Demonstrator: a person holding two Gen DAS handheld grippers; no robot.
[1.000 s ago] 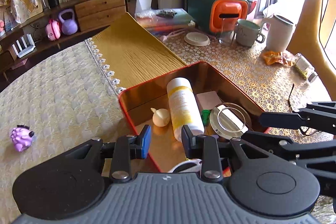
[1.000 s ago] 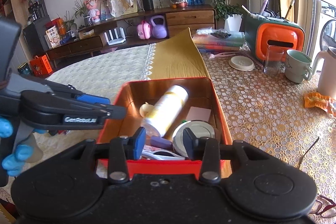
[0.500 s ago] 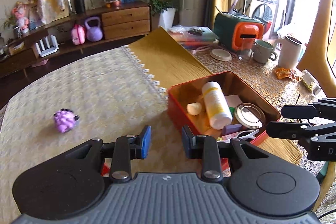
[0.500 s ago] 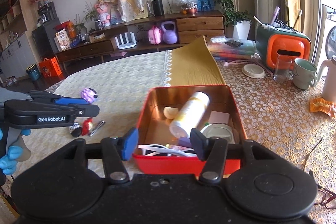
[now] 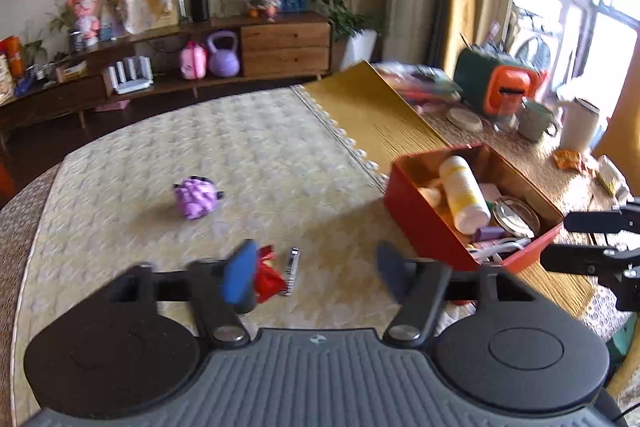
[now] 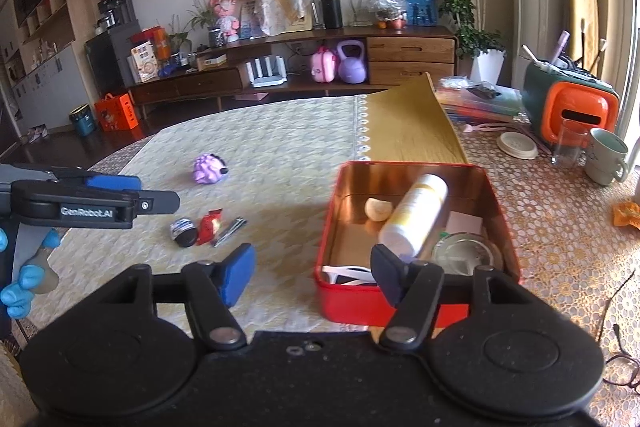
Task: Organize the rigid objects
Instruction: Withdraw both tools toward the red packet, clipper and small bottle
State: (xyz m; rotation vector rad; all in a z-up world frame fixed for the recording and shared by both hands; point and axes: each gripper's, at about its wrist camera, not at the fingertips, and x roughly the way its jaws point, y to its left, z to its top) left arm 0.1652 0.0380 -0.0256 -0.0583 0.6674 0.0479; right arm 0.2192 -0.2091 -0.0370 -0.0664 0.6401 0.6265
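Right wrist view: the red tin (image 6: 416,307) sits on the table with a white bottle (image 6: 414,217) lying in it, its long axis slanting up to the right, while a purple toy (image 6: 209,169), a red wrapper (image 6: 210,225) and a metal clip (image 6: 230,227) lie loose on the cream cloth (image 6: 280,147) to its left. The right gripper (image 6: 312,273) hides the tin's near wall, and what lies under the bottle is hard to make out. Both the right gripper and the left gripper (image 5: 314,269) have just been opening and stand spread with nothing between their jaws.
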